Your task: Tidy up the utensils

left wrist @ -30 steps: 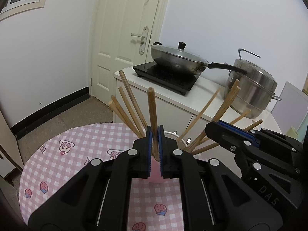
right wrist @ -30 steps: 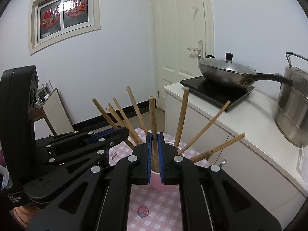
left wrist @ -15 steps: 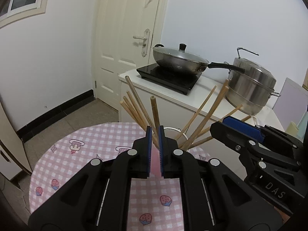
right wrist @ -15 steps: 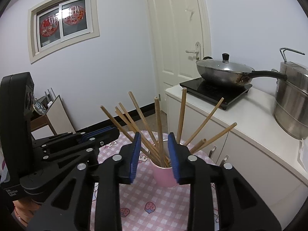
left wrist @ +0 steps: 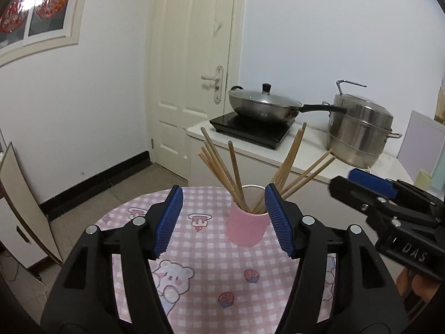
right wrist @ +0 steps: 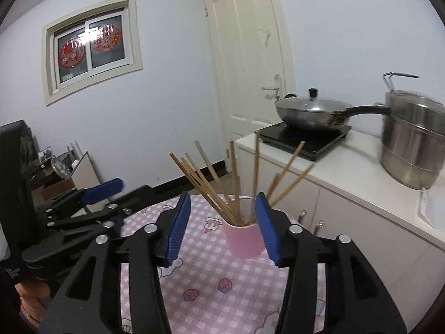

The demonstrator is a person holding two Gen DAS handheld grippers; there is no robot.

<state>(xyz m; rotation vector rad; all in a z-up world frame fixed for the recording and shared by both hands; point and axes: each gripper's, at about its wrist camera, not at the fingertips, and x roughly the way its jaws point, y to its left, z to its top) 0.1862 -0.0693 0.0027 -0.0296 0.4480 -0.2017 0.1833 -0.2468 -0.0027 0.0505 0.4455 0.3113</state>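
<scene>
Flanking pink cup [left wrist: 246,229], claws [left wrist: 224,220] spread.

Each handheld gripper, the left gripper [left wrist: 224,221] and the right gripper [right wrist: 223,226], is a matte black plastic frame with triangular cut-outs, silver round screws at its joints and ribbed blue pads [left wrist: 169,221]. White lettering "DAS" marks the right gripper's side.

Pink cup's [left wrist: 246,229] right side behind the left claw's finger [left wrist: 278,222]
</scene>
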